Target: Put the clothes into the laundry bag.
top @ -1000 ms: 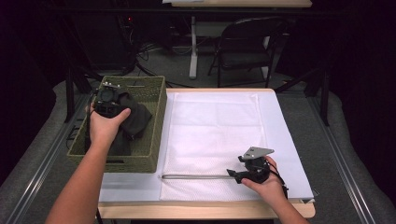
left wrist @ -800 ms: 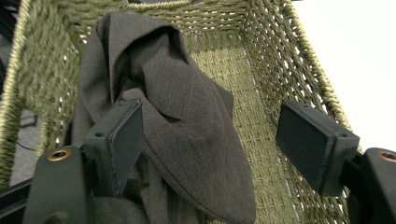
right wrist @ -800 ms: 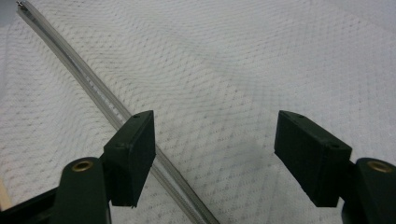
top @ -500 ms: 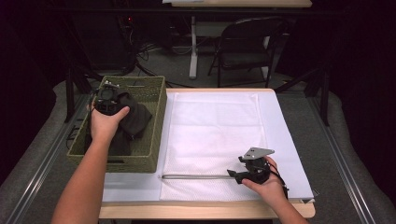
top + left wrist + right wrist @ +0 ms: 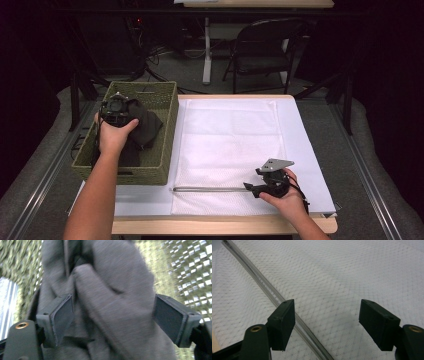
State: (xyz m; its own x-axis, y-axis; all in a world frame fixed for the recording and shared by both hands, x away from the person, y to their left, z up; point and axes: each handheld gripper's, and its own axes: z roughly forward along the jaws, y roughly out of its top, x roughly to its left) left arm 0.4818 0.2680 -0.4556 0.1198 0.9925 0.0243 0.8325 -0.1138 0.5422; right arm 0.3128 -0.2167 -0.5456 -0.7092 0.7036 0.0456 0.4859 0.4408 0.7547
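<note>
A dark grey cloth (image 5: pixel 146 127) lies bunched in the green woven basket (image 5: pixel 167 142) at the table's left. My left gripper (image 5: pixel 118 111) is down in the basket over the cloth. In the left gripper view it (image 5: pixel 112 315) stands open, with a thick fold of the cloth (image 5: pixel 117 287) between the jaws and the basket's weave (image 5: pixel 192 267) behind. At the front right my right gripper (image 5: pixel 250 188) hovers open just above a white mesh sheet (image 5: pixel 227 142). A thin grey rod (image 5: pixel 207 189) lies along the sheet's near edge; in the right gripper view the rod (image 5: pixel 262 282) passes under the left jaw of my right gripper (image 5: pixel 327 315).
The white mesh sheet (image 5: pixel 347 270) lies on a larger white sheet (image 5: pixel 305 150) that covers most of the wooden table (image 5: pixel 220 226). A folding chair (image 5: pixel 260 50) and a desk leg (image 5: pixel 207 47) stand beyond the far edge. Grey floor mats flank the table.
Hardly anything differs: the left hand and its gripper have shifted very slightly over the cloth in the basket. The right gripper has stayed where it was.
</note>
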